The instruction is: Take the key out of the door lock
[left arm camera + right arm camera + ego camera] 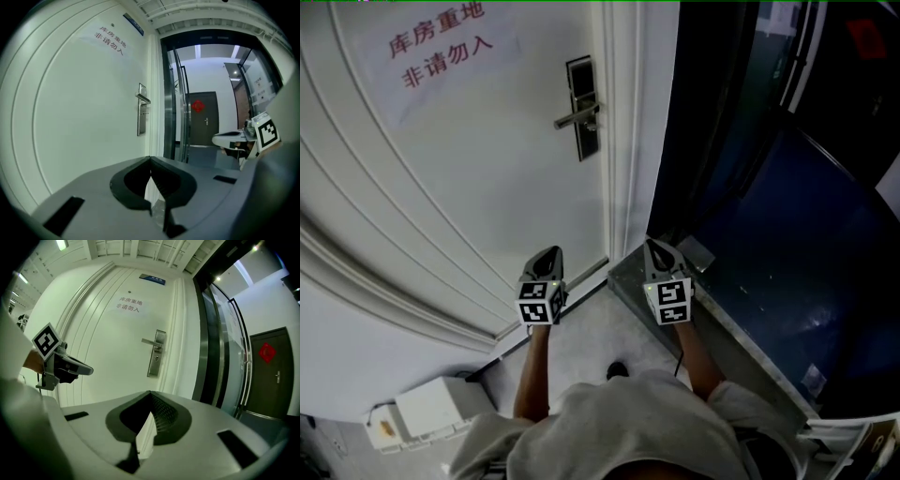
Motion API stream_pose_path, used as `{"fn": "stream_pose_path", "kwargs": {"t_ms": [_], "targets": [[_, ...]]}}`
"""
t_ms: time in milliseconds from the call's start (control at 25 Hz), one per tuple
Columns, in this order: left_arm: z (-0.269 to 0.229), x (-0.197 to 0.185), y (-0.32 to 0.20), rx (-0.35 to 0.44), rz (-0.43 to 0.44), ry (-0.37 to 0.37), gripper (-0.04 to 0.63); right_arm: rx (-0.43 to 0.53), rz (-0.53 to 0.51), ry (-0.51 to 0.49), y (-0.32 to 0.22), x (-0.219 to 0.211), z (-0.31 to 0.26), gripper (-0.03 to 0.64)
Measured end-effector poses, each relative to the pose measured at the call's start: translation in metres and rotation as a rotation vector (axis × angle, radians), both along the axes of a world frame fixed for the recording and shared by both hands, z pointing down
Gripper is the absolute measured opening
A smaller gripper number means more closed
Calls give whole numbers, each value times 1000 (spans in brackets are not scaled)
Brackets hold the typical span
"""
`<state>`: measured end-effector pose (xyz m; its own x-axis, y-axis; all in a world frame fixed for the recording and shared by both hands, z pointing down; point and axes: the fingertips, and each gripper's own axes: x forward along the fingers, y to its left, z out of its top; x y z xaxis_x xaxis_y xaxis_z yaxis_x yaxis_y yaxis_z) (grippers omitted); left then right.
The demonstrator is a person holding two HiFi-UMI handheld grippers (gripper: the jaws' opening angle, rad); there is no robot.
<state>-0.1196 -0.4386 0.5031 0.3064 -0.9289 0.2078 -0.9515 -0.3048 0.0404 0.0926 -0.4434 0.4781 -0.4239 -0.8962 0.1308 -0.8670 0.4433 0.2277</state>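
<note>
The white door (469, 178) carries a steel lock plate (581, 108) with a lever handle (575, 118) near its right edge. It shows again in the left gripper view as the lock plate (141, 109), and in the right gripper view as the lock plate (156, 354). A key is too small to make out there. My left gripper (548, 254) and right gripper (659, 247) hang side by side low in front of the door, well short of the lock. Both are shut with nothing held: left gripper (150, 160), right gripper (150, 393).
A paper sign (441, 47) with red characters is stuck on the door. Right of the door frame stands a dark glass partition (787, 216) on a metal sill (712, 309). A white box (441, 405) lies on the floor at lower left. Through the glass shows a dark door (202, 119).
</note>
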Motion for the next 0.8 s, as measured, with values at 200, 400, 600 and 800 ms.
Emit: {"fn": "stream_pose_path", "kwargs": {"t_ms": [200,400,600,800], "targets": [[0,-2,-53,4,-12,3,18,8,-26,3,-55,-9,-1,21],[7,-15,-87,-3,-19,-1,18,1,-35,4,-92,-23,4,21],[19,-21,-109,-27,-21,6,18,-31,-49,18,-113,-34,19,21],[20,-30,-137,-31,-3,3,18,-38,-44,21,-138,-46,21,21]]}}
